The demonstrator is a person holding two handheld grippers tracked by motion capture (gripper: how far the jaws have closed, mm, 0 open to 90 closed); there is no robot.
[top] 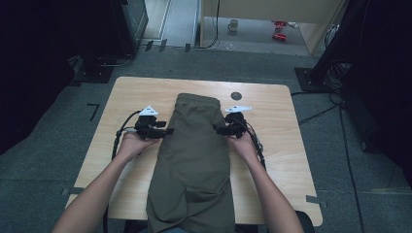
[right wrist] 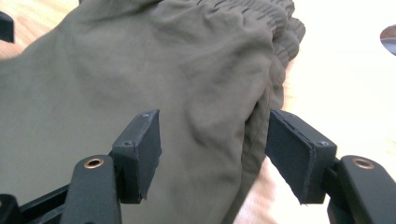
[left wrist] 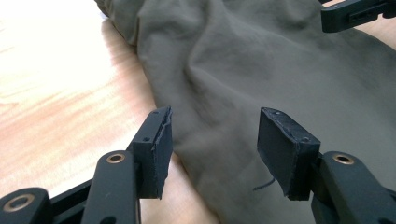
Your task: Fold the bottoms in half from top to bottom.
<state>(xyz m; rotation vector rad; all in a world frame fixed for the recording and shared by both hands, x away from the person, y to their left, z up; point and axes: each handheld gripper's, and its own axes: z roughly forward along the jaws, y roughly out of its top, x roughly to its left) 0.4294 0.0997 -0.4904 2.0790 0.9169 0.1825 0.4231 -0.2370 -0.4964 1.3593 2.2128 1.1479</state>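
Olive-green trousers point(top: 194, 155) lay lengthwise down the middle of the wooden surface point(top: 272, 194), elastic waistband at the far end, the leg ends hanging over the near edge and cut off by the frame. The left hand-held gripper point(top: 167, 131) stood at the garment's left edge, its jaws apart and astride the cloth edge without pressing it. The right hand-held gripper point(top: 216, 129) stood at the right edge, jaws likewise apart around a fold of fabric just below the waistband, not pinching it. Beyond the waistband, a small dark round mark point(top: 236, 95) sat on the surface, too small to identify.
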